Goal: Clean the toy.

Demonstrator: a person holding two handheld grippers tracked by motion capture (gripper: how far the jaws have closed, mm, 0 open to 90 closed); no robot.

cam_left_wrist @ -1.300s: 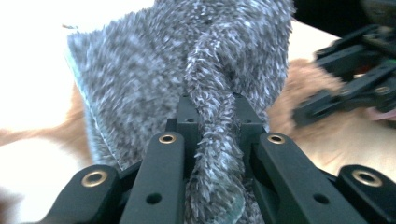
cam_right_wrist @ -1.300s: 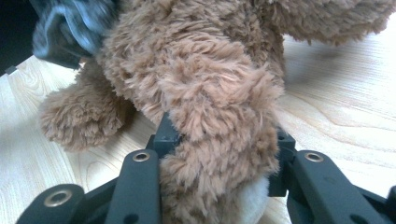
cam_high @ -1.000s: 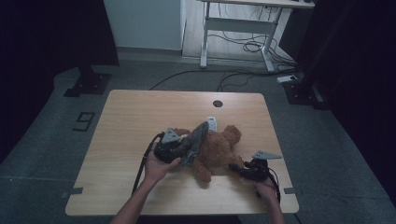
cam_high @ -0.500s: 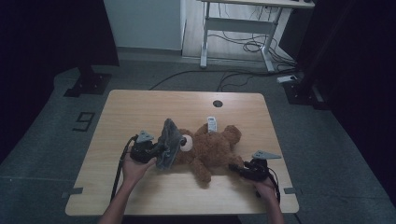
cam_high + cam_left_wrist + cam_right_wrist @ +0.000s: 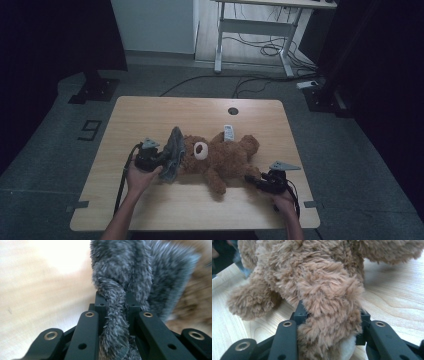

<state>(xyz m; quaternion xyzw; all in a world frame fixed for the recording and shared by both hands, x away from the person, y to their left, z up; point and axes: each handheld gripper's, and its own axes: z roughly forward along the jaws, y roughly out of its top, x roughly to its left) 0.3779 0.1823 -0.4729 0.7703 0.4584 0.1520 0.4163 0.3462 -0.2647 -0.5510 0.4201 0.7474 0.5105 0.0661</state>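
The wooden table carries a brown teddy bear lying on its back across the middle, head toward the person's left, legs toward the right. A small white remote-like object lies just behind the bear, touching or nearly touching it; I cannot tell which.

A grey furry garment stands bunched up against the bear's head, held there by the left gripper, whose jaws are clamped tight on a twisted fold of the grey fabric. The right gripper is clenched around a brown plush leg, apparently to pin the bear down so that the garment can be drawn off at the head end without dragging the toy along; that is my reading of the two opposed grips.

From above, both hands and the whole layout are plain, but the grips themselves are too small to judge. The left gripper view settles that the fold runs right between the black jaws, with blurred brown fur to one side. The right gripper view shows the leg squeezed between its jaws, with a pale patch at the bottom and another limb resting on the wood beyond.
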